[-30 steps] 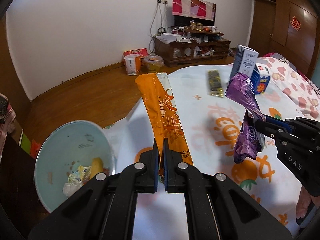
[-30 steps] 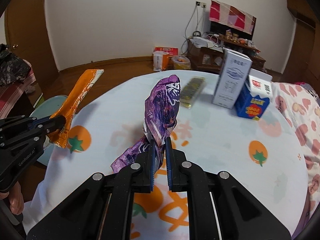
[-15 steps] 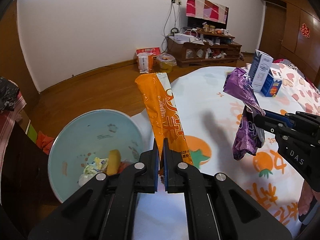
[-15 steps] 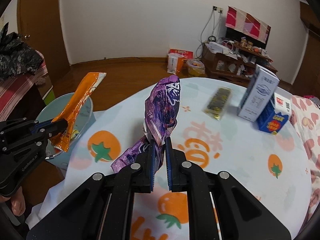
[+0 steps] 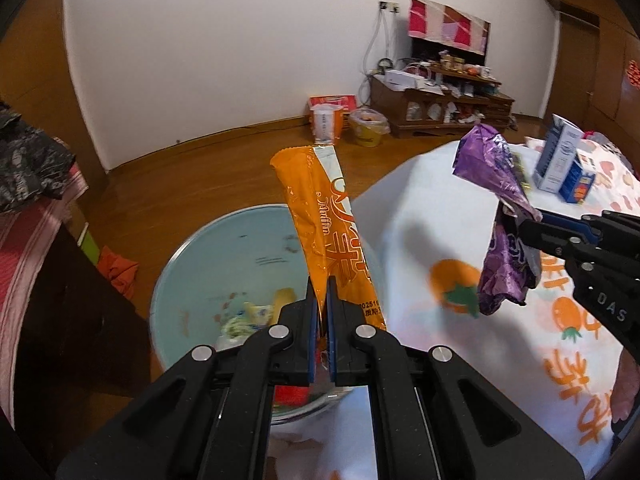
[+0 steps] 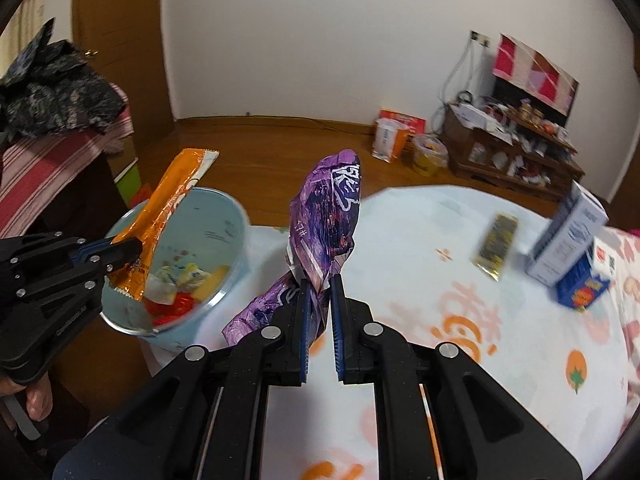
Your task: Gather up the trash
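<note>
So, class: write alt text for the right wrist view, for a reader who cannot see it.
The right gripper pinches a crumpled purple wrapper above a table with an orange-print cloth. At left, the left gripper holds an orange wrapper over a pale blue bin holding trash.

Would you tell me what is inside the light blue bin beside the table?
The light blue bin holds crumpled wrappers, yellowish and red. The left gripper and its orange wrapper cover part of the inside.
</note>
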{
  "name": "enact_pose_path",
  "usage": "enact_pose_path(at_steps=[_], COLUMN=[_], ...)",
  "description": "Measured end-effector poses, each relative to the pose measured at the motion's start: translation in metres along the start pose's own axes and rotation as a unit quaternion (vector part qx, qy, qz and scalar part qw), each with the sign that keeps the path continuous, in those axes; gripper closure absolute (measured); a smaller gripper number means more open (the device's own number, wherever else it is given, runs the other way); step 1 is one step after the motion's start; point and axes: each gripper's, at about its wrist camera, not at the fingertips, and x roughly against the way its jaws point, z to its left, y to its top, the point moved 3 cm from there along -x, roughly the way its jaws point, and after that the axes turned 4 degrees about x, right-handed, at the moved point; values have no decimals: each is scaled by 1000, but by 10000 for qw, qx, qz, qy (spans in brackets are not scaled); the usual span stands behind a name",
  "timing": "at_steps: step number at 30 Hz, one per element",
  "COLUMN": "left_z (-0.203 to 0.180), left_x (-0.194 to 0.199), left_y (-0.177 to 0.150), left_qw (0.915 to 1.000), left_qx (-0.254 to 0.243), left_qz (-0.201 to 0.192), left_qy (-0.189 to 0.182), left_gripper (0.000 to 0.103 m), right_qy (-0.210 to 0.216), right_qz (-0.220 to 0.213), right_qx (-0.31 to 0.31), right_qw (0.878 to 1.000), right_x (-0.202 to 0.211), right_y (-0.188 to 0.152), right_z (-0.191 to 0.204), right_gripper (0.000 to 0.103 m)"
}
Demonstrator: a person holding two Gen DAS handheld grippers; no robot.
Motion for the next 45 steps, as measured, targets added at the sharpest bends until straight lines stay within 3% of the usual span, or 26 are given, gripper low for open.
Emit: enact_pose_path(at_steps=[6, 9, 10, 12, 13, 14, 18, 20, 36, 45], left_z=[32, 45, 49, 54, 57, 59, 62, 62, 22, 10], left_x=[0, 1, 2, 3, 4, 6, 11, 17, 84, 101], left_y=[-2, -4, -4, -5, -6, -6, -6, -5, 10, 10], left_qw=[9995, 9988, 9985, 9982, 9979, 9976, 9974, 9971, 9931, 9912], left_qx=[202, 325, 375, 443, 491, 528, 622, 650, 435, 379], left_qz=[29, 14, -19, -25, -50, -82, -159, -254, -1089, -1261], left_qy=[252, 367, 391, 402, 420, 429, 339, 297, -26, -94], left_gripper=[99, 96, 95, 80, 63, 58, 57, 51, 36, 24], right_qy=[379, 641, 657, 689, 715, 707, 616, 562, -130, -248], right_qz=[-93, -147, -162, -179, -207, -217, -227, -275, -1029, -1166], right_qx=[402, 464, 477, 446, 400, 372, 211, 94, -618, -735], right_qw=[9984, 9968, 9966, 9965, 9964, 9966, 9976, 9980, 9927, 9901], right_x=[-11, -18, -20, -23, -23, -23, -17, -11, 102, 115], right_y=[24, 32, 33, 34, 33, 33, 29, 28, -12, -19], right_z=[44, 64, 68, 71, 72, 71, 63, 53, -21, -16], right_gripper=[91, 82, 75, 57, 54, 54, 54, 54, 49, 49])
